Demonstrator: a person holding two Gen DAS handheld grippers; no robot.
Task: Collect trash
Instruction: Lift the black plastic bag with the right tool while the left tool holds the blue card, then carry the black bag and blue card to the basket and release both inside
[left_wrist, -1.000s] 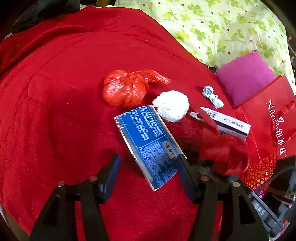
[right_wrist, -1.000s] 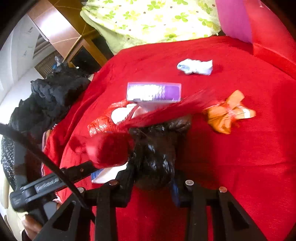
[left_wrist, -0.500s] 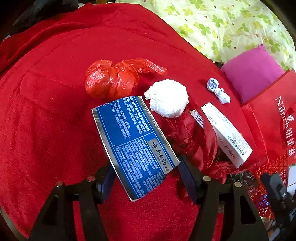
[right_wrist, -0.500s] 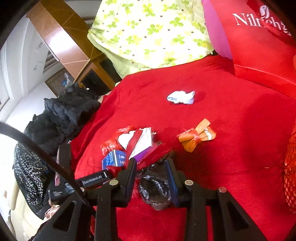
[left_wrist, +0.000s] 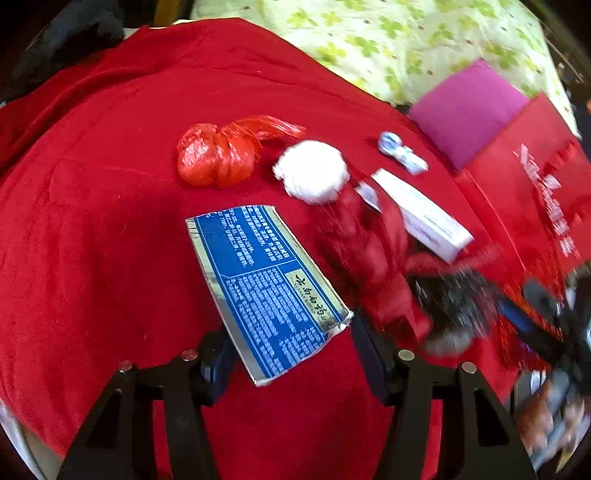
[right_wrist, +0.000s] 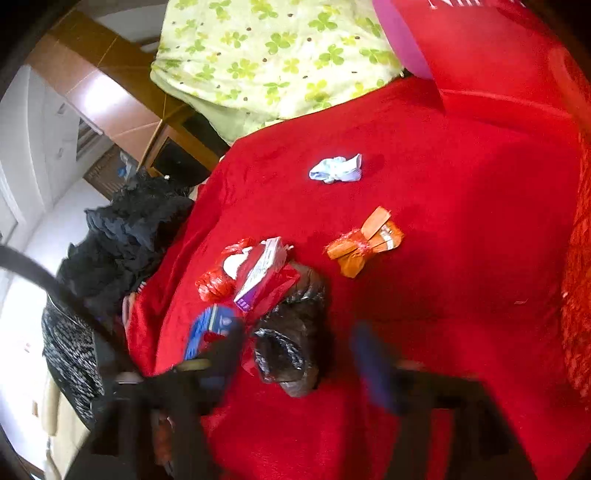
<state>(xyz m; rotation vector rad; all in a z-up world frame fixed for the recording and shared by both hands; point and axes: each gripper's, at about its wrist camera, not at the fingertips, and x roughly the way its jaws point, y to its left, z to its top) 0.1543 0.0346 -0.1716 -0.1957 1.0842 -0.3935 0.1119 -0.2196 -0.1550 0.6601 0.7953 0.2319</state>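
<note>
Trash lies on a red blanket (left_wrist: 92, 229). My left gripper (left_wrist: 291, 350) is open, its fingers on either side of the near end of a blue foil packet (left_wrist: 266, 288). Beyond it lie a red plastic bundle (left_wrist: 218, 155), a white wad (left_wrist: 314, 171), a white box (left_wrist: 424, 218), a small blue-white wad (left_wrist: 400, 153) and a dark red bag (left_wrist: 373, 258). My right gripper (right_wrist: 299, 354) is open and blurred, with a black plastic bag (right_wrist: 291, 343) lying between its fingers on the blanket. An orange wrapper (right_wrist: 364, 243) and the blue-white wad (right_wrist: 338, 170) lie further off.
A red shopping bag (left_wrist: 535, 192) stands at the right by a magenta cushion (left_wrist: 469, 114). A green flowered quilt (right_wrist: 266, 55) lies behind. Black clothes (right_wrist: 125, 236) are heaped at the blanket's left edge. A red mesh (right_wrist: 578, 295) is at the far right.
My right gripper has opened and let go of the black bag, which now rests on the blanket. My left gripper has drawn slightly back from the blue packet.
</note>
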